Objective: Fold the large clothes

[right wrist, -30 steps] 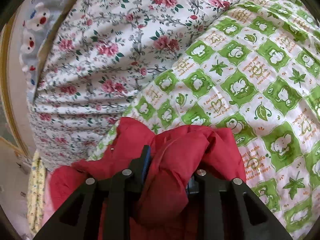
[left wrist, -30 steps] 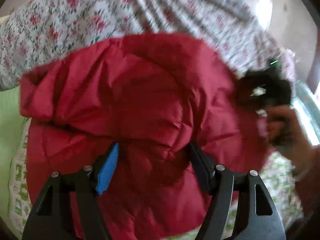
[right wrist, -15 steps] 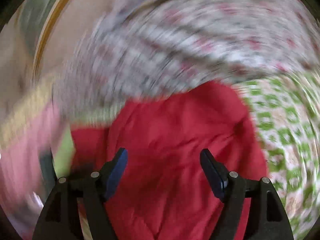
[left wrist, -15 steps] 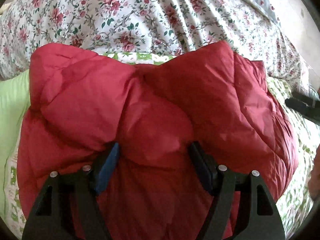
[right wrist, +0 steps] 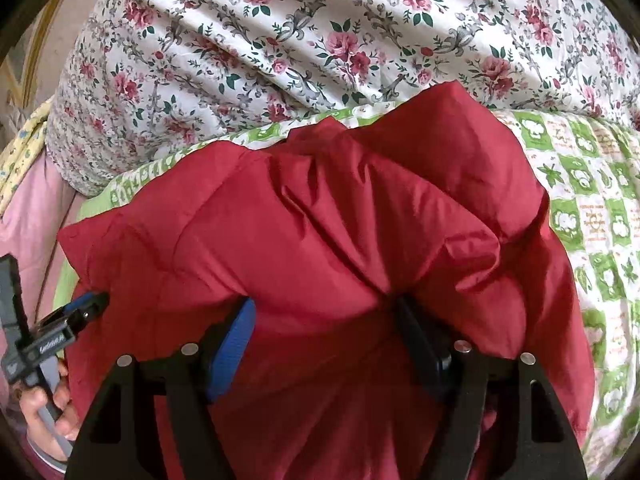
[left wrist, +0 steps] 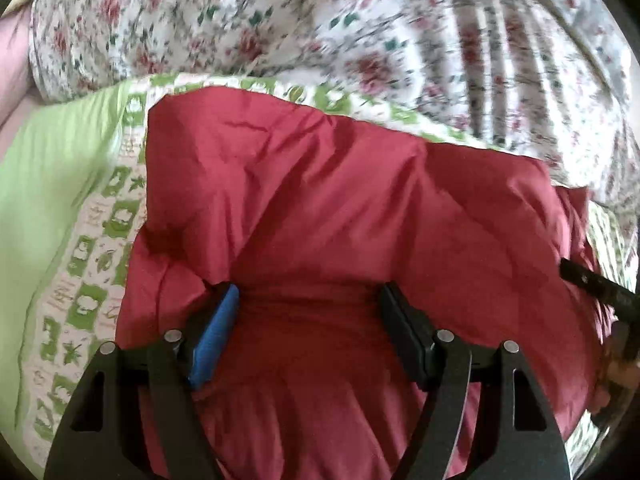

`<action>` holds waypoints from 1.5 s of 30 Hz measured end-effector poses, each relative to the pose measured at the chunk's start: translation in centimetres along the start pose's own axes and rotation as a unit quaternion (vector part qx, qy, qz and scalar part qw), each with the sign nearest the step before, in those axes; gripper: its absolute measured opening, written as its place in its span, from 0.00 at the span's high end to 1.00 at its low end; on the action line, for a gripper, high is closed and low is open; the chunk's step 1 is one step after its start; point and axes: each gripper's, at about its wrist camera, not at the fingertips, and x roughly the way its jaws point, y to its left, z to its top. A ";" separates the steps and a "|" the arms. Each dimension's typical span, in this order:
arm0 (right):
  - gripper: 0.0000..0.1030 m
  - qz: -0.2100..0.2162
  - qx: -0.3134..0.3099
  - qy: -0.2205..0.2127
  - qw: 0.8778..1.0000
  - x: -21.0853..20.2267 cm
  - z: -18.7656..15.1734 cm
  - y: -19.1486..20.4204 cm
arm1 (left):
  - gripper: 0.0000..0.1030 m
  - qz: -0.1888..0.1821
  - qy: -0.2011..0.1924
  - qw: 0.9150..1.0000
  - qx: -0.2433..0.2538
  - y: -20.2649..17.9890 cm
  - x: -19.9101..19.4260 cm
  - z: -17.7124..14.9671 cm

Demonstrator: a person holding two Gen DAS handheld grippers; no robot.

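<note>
A red puffy jacket (left wrist: 340, 216) lies bunched on the bed and fills both views (right wrist: 320, 220). My left gripper (left wrist: 310, 304) is open, its jaws wide apart and pressed down against the jacket's fabric. My right gripper (right wrist: 326, 316) is open too, its jaws spread over a thick fold of the jacket. The left gripper also shows at the left edge of the right wrist view (right wrist: 86, 306), at the jacket's left side. The right gripper's body shows at the right edge of the left wrist view (left wrist: 600, 284).
The jacket rests on a green and white patterned sheet (right wrist: 592, 184). A floral quilt (right wrist: 320, 28) is heaped behind it. A plain green cloth (left wrist: 48, 184) lies to the left. Pink fabric (right wrist: 28, 208) lies at the far left.
My right gripper let go of the red fold and opened, then settled over the jacket. The jacket has dropped flatter on the bed. My left gripper stayed open and shifted slightly.
</note>
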 end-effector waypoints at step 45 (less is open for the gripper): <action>0.23 0.005 0.114 -0.061 0.992 -13.2 -6.4 -7.2 | 0.13 -0.025 -0.002 1.000 -0.010 2.8 -4.1 -3.6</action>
